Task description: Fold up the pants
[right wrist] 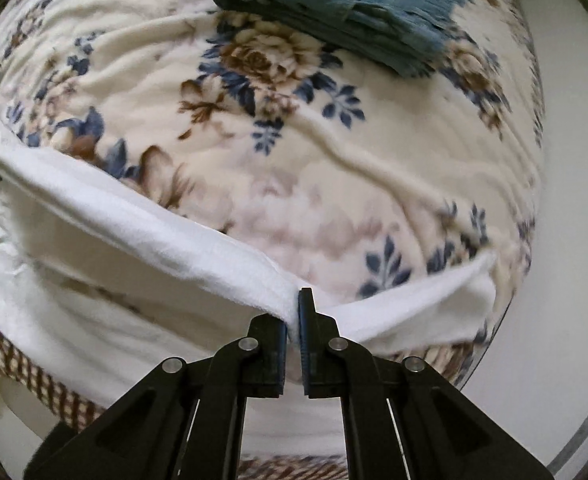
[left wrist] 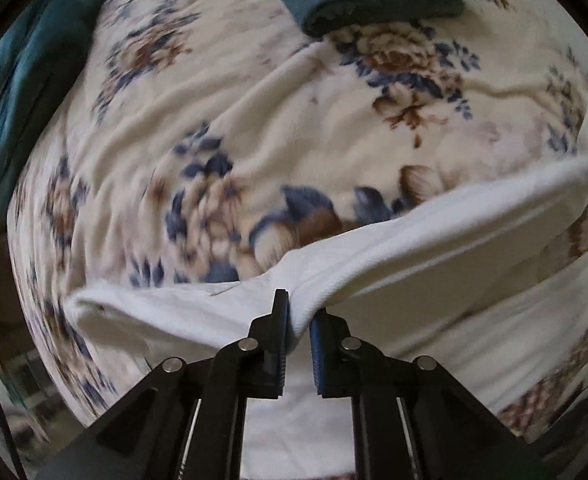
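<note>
Nearest: left gripper (left wrist: pixel 300 312) and right gripper (right wrist: pixel 297 312), each clenched on the raised edge of the white pants (left wrist: pixel 434 232), held stretched above the floral blanket (left wrist: pixel 273 112) on the bed. Step judged: mid-fold; next calls for carrying that edge forward level, short of the folded teal garment (right wrist: pixel 334 4) beyond

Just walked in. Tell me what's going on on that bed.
A person with a handheld gripper in each hand is folding white pants on a floral blanket. The left gripper and the right gripper are each clamped on the same fabric edge, which is lifted and stretched between them above the blanket. A folded teal garment lies at the blanket's far side, untouched.
</note>
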Action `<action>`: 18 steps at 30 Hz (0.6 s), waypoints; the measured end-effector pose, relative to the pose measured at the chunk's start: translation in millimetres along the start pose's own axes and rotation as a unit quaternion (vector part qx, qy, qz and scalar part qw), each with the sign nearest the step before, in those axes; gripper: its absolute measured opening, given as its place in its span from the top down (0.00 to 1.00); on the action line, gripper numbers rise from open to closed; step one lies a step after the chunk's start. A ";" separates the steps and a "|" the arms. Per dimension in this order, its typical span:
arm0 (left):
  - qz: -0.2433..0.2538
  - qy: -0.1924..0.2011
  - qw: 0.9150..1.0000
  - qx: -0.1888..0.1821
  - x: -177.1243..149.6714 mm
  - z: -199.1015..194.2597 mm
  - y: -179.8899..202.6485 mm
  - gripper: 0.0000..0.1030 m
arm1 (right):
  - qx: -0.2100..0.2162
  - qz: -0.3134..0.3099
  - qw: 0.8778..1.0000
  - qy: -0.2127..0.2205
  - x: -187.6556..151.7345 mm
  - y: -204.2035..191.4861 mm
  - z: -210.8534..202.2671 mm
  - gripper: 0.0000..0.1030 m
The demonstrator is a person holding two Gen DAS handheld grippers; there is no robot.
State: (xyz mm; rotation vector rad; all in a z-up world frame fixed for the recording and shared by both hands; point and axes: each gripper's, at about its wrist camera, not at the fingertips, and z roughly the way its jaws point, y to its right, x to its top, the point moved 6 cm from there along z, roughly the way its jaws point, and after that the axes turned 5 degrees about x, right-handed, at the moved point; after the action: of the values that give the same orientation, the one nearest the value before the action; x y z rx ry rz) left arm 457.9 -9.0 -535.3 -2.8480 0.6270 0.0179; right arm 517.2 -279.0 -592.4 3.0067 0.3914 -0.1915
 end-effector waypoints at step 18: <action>-0.179 -0.090 0.978 -0.062 -184.1 66.2 146.9 0.93 | 0.036 0.017 0.998 -0.047 -206.2 -80.9 50.6 0.94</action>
State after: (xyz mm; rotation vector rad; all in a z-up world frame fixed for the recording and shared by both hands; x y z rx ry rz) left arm 231.9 -48.1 -620.4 -2.9900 0.0755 0.2604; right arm 292.8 -258.3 -620.9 3.0574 0.3326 -0.3487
